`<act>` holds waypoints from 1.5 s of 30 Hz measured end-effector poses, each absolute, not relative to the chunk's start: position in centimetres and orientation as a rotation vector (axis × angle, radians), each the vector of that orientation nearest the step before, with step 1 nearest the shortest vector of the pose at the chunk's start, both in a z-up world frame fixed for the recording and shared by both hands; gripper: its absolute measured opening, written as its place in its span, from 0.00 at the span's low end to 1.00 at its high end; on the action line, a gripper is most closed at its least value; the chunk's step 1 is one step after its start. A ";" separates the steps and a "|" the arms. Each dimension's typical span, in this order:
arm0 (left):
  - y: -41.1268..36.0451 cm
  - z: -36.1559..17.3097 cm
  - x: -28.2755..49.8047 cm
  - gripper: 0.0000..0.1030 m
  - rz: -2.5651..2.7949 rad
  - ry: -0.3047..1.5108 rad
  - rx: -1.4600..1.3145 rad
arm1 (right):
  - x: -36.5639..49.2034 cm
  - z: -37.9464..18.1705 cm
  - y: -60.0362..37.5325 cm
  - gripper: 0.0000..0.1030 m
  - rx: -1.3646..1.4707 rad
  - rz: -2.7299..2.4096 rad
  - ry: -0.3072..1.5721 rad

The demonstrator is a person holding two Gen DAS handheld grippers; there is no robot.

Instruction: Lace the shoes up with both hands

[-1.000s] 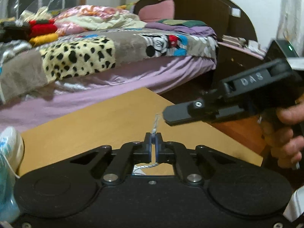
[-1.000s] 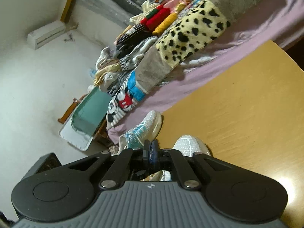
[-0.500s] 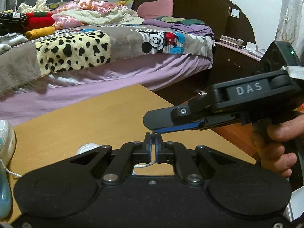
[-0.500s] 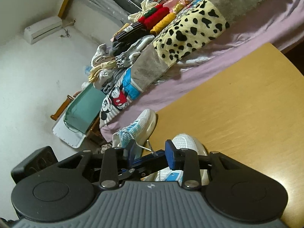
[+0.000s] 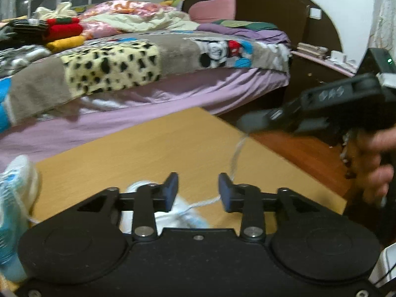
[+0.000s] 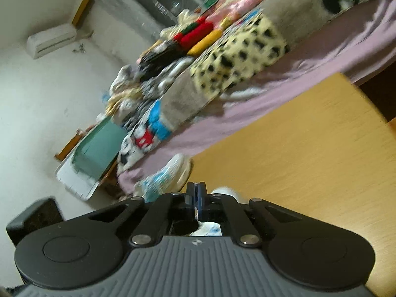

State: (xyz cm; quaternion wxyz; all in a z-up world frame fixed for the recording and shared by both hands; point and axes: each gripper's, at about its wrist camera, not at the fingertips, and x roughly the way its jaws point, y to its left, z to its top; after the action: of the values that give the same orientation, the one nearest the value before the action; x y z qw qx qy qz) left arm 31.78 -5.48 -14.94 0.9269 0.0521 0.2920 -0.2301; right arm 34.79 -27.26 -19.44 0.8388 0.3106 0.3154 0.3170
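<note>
Jaws on our left gripper (image 5: 198,190) have just been opening and now stand partly apart; the white lace (image 5: 236,153) crosses the gap low down without either pad pressing on it. Our right gripper (image 5: 243,121) comes in from the right in the left wrist view, blurred, with a hand (image 5: 378,163) on its grip. Its jaws have just closed and meet at the tip, and the lace runs up from the shoe to that tip, so we read it as pinched there. In the right wrist view the same jaws (image 6: 196,195) are pressed flat together; the lace itself does not show between them from that angle. One white and blue shoe (image 5: 173,215) sits on the wooden table (image 5: 173,153) directly beneath our left gripper, mostly hidden by the gripper body. We note a second shoe (image 5: 17,188) at the left edge of the table, toe up, with a loose lace trailing from it. Beyond the table stands a bed (image 5: 148,91) with a purple sheet and patterned blankets.
</note>
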 end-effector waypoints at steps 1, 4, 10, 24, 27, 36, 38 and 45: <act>-4.9 -15.0 31.6 0.39 -0.462 0.604 0.114 | 34.8 -19.3 -27.8 0.04 0.664 0.649 0.655; -3.6 -15.6 31.1 0.46 -0.430 0.635 0.148 | 34.7 -18.9 -30.0 0.04 0.689 0.572 0.613; -2.2 -17.2 30.6 0.45 -0.327 0.724 0.161 | 34.8 -18.1 -32.8 0.04 0.716 0.483 0.546; -2.9 -18.5 29.8 0.08 -0.146 0.773 0.061 | 34.1 -15.4 -35.7 0.04 0.742 0.348 0.412; -3.1 -18.5 29.9 0.07 -0.105 0.764 0.037 | 33.7 -14.7 -36.6 0.04 0.744 0.320 0.386; -3.7 -18.8 29.4 0.07 -0.012 0.731 -0.024 | 32.3 -13.0 -40.1 0.04 0.772 0.233 0.306; -3.7 -18.8 29.4 0.07 0.009 0.727 -0.044 | 31.9 -12.4 -41.1 0.04 0.780 0.213 0.282; -4.1 -18.8 29.3 0.07 0.051 0.724 -0.087 | 29.7 -9.9 -44.6 0.04 0.809 0.128 0.170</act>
State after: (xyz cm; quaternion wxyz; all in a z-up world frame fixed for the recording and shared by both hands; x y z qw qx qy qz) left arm 29.30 -4.09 -18.77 0.9339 -0.0425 0.3542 0.0248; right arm 29.67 -44.59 -9.91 0.9139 0.3926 0.0826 0.0622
